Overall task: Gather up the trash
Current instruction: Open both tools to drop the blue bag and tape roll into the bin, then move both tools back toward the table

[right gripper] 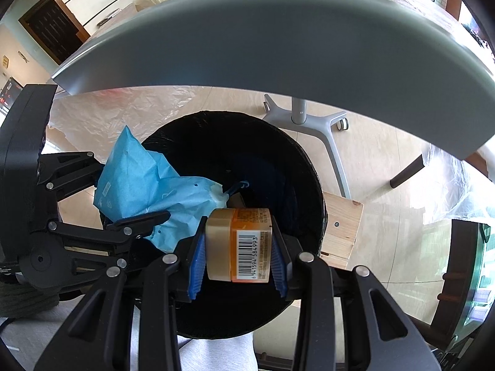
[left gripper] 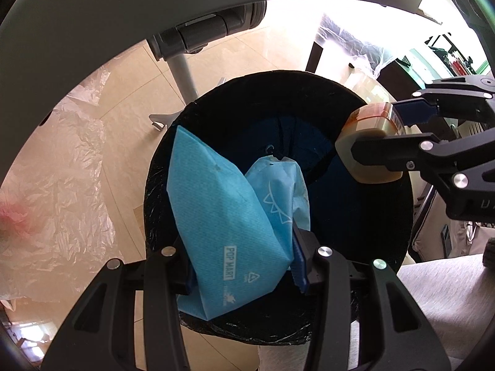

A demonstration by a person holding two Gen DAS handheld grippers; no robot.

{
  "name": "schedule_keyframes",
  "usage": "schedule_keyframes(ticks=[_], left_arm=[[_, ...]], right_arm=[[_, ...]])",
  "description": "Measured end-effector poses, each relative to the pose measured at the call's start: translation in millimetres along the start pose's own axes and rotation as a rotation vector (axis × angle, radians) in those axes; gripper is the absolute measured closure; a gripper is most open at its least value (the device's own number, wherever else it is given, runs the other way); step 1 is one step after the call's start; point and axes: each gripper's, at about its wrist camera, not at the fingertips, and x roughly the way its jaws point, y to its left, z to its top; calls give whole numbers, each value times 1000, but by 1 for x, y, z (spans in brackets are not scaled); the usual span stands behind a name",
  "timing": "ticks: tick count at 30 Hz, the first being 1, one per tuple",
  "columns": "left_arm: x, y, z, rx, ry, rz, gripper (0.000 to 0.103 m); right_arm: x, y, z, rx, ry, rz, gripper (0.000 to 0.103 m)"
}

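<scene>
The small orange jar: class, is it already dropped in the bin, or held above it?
Held above. The right gripper clamps the jar sideways over the black-lined bin.

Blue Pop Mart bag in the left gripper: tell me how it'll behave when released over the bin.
The blue bag looks floppy: it creases and sags beyond the left gripper. Its thin, empty-looking material suggests it is light, so it may flutter. It could snag on the black-lined bin rim instead of dropping cleanly.

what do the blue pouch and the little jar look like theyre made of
Blue pouch: probably non-woven fabric or textured paper, matte, with a fine embossed grain and soft creases.
Little jar: likely plastic, with a smooth cream lid and a glossy orange printed label with a barcode.
</scene>
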Motion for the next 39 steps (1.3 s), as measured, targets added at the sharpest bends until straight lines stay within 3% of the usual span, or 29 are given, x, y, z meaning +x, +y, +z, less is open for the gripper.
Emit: schedule_keyframes(ticks=[3,5,7,9,16,19,23,26,28,30,32,35,39], left_arm=[[1,0,0,4,4,-2,56],[2,-1,0,15,5,-15,51],[1,-4,0,34,-7,15,27],[-2,-6,0,45,-37,39,19],[-11,1,-2,-1,-38,-8,19],[-30,-2,-7,6,-73,-8,19],[-77,-2,-12,16,-178,-4,19],[-127,2,-2,5,-324,18,19],[-163,8,10,-36,-464,57,2],[-187,17,20,-87,-591,79,1],[-198,28,34,-161,-648,89,1],[-187,45,58,-238,-590,50,1],[-164,52,75,-239,-513,78,1]], right_arm=[[2,-1,0,10,1,-5,68],[2,-2,0,18,2,2,67],[0,-4,0,29,-5,4,60],[-4,-5,-1,39,-19,9,51],[-19,-3,-4,34,-38,41,42],[-42,3,-8,-6,-74,23,39],[-93,14,-10,-100,-204,-57,33],[-145,19,1,-124,-381,-124,21],[-181,22,10,-128,-537,-166,4],[-216,25,20,-122,-741,-181,4],[-229,19,38,-62,-820,-179,4],[-213,3,76,67,-666,-207,4],[-183,-11,118,63,-587,-260,4]])
